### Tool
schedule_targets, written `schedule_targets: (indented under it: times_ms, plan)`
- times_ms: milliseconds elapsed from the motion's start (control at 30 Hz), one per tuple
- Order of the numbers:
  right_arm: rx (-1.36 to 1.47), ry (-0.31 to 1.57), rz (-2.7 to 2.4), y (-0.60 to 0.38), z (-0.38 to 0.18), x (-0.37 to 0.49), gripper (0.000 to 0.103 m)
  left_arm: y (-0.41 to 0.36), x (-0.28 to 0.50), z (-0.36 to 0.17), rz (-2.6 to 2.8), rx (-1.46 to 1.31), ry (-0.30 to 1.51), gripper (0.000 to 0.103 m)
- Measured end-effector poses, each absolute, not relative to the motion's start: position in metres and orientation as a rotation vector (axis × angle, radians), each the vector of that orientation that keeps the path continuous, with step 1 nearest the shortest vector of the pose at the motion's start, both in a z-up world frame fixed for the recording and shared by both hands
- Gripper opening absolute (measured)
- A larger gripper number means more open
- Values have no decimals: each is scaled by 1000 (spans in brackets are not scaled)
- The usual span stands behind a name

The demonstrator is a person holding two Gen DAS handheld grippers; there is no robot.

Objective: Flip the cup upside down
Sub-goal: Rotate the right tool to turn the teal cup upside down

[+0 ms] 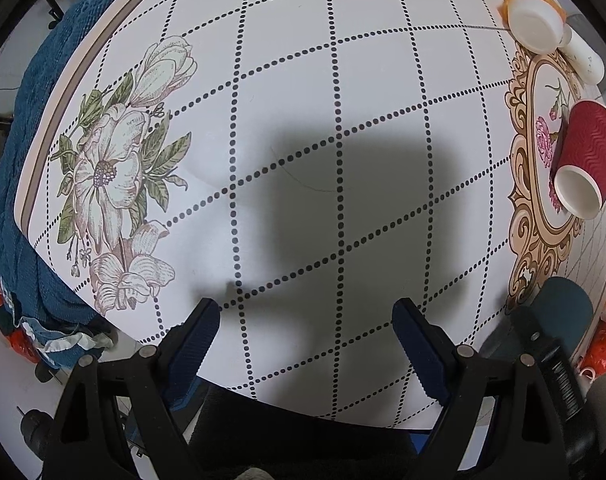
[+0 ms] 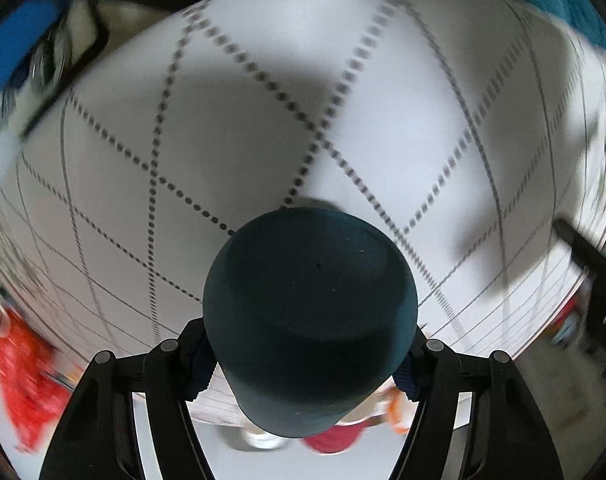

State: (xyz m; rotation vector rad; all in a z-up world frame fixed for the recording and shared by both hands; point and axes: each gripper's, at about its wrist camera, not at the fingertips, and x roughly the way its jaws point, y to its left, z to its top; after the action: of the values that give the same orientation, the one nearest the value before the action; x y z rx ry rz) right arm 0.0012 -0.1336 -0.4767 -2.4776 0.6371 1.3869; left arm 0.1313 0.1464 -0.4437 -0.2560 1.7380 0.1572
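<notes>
**Dark cup gripped base-out, turn under way**

The dark teal cup (image 2: 309, 316) is clamped between the fingers of the right gripper (image 2: 309, 356), its flat base turned toward the tablecloth (image 2: 263, 120) and filling the view from centre to 6 o'clock. The surroundings are blurred, so the cup is judged to be mid-turn above the cloth, not yet set down. The left gripper (image 1: 307, 344) is held wide apart and empty over the cloth. A red ribbed cup (image 1: 587, 156) lies on its side at 3 o'clock, white cups (image 1: 543, 24) at 1 o'clock. Lowering and release are left.
</notes>
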Motion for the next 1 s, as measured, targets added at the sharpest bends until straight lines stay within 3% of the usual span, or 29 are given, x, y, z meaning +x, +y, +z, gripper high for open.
schedule_targets:
  times_ms: [567,800,1000]
  plan:
    - [-1827,1556,1064,-131,-479,75,72,116,166,-434,139,-210,1727,88]
    - [-1309,1988,788,-142,-490,136,72,101,174,-437,133,-189,1724,88]
    - [-957,2174,667,-160,-496,157,72,97,178,-437,128,-176,1726,88]
